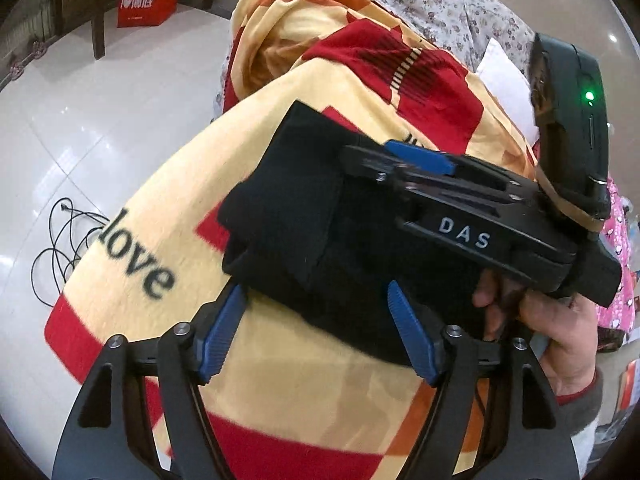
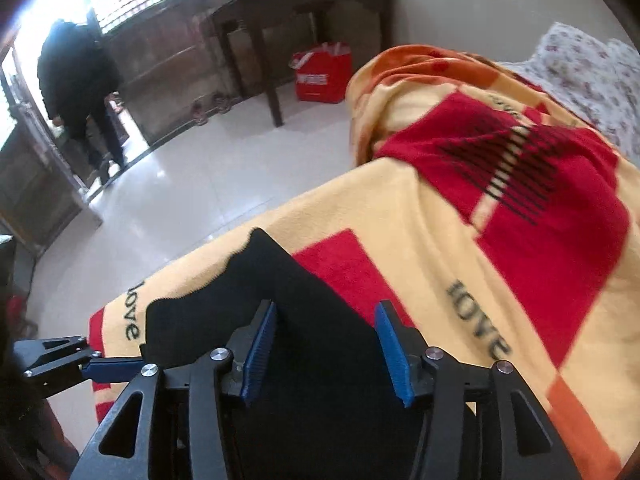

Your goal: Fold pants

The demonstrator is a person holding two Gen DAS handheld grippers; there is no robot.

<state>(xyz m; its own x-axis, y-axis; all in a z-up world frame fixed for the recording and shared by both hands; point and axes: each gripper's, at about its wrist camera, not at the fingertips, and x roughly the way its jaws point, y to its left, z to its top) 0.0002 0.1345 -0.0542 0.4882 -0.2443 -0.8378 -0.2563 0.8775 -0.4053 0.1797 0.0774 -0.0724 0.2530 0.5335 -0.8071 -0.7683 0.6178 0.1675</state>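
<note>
Blue ribbed pads on the left hand-held gripper (image 1: 316, 292) stood wide apart, straddling the near edge of the folded black fabric pants (image 1: 296, 216) without pinching them. The right hand-held gripper (image 2: 326, 316) was likewise spread open, its blue pads (image 2: 262, 344) poised over the same dark bundle (image 2: 280, 292), gripping nothing. In the left wrist view the right hand-held gripper's black body marked "DAS" (image 1: 472, 216) lay across the pants' far side, held by a bare hand (image 1: 552, 320); whether its tips pressed into the cloth could not be made out.

The pants lay as a compact rectangle on a yellow fleece blanket with red blocks and the word "love" (image 1: 168, 248), near the blanket's edge. Beyond the blanket sat a white floral-print quilt (image 1: 452, 4). On the glossy white tiled floor (image 2: 188, 184) lay a tangled black cable (image 1: 60, 240), and farther off a red paper shopping bag (image 2: 322, 76) stood beside a dark wooden table (image 2: 280, 12). A person in dark clothing (image 2: 76, 88) stood by the doorway.
</note>
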